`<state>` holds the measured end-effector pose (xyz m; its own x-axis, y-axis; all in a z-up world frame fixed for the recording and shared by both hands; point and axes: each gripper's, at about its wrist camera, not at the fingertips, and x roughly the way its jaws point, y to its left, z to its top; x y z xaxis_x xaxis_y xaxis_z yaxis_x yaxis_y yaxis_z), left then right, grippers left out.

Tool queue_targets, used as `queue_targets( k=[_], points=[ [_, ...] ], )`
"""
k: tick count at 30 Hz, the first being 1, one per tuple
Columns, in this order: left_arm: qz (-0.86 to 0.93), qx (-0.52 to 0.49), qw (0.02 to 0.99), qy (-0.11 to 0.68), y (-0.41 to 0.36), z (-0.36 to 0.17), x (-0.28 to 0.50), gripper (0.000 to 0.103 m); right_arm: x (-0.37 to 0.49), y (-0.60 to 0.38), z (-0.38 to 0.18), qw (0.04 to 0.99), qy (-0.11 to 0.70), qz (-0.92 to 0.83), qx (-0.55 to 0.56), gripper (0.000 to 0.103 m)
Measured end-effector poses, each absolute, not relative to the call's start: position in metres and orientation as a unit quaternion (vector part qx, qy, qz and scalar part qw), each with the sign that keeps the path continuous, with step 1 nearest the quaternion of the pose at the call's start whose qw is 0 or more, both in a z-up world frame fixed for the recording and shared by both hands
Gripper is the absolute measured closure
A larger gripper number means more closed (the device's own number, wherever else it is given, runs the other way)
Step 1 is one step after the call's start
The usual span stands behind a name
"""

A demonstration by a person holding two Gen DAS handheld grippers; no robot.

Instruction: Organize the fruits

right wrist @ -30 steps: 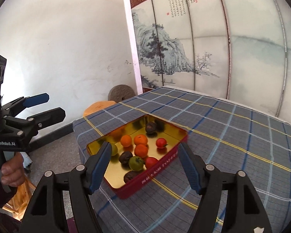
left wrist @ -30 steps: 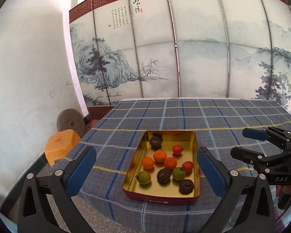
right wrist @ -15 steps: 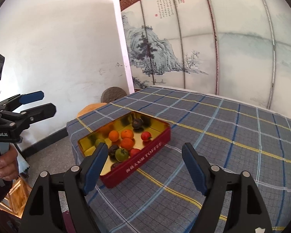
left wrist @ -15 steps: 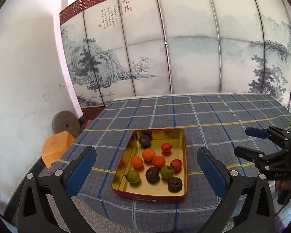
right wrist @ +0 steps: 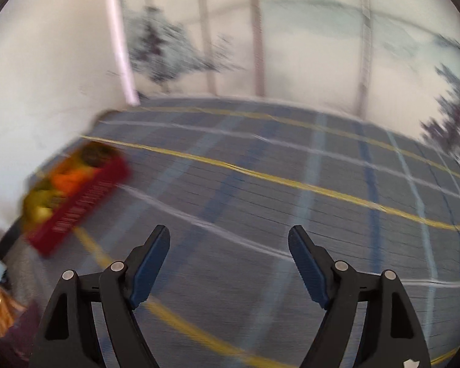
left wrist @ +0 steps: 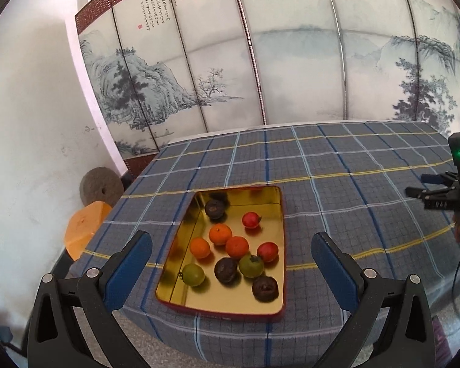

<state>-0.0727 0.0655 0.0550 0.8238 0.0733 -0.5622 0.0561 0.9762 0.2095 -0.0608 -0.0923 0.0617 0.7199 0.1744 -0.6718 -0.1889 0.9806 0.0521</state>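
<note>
While we are holding both tools over the plaid tablecloth (left wrist: 337,165), nothing is being gripped: the left gripper (left wrist: 230,263) is hanging with its jaws spread wide and empty, and so is the right gripper (right wrist: 229,263), whose view is blurring. The fruits are sitting in the gold tray (left wrist: 174,263) near the cloth's front left corner: oranges (left wrist: 220,234), red ones (left wrist: 251,220), green ones (left wrist: 193,274) and dark ones (left wrist: 226,270), several touching. We are judging them light, round, smooth and prone to rolling, so we are favouring a gentle pinch across the widest middle.
</note>
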Motion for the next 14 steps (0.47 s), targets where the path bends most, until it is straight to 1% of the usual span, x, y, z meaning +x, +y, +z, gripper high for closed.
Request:
queue_targets(
  k=[3,8,11,12,13,14],
  points=[
    [0.004,0.103,0.947,0.305,0.063,0.054,-0.066,0.000,-0.037,-0.139,0.046,0.916,0.398,0.048,0.002,0.026],
    [0.009,0.101,0.938,0.333,0.061,0.051,-0.051,0.000,-0.009,-0.188,0.026,0.899,0.437,0.004,0.037,0.026],
    [0.019,0.103,0.934,0.342,0.062,0.048,-0.044,0.000,0.008,-0.201,0.016,0.892,0.451,-0.005,0.046,0.016],
    [0.021,0.102,0.932,0.348,0.062,0.047,-0.041,0.000,0.012,-0.204,0.013,0.892,0.449,-0.007,0.043,0.009],
    [0.024,0.100,0.931,0.351,0.064,0.046,-0.039,0.000,0.014,-0.204,0.012,0.892,0.449,-0.010,0.040,0.005],
    [0.025,0.099,0.931,0.351,0.066,0.046,-0.037,0.000,0.020,-0.205,0.011,0.892,0.450,-0.014,0.035,0.004]
  ],
)
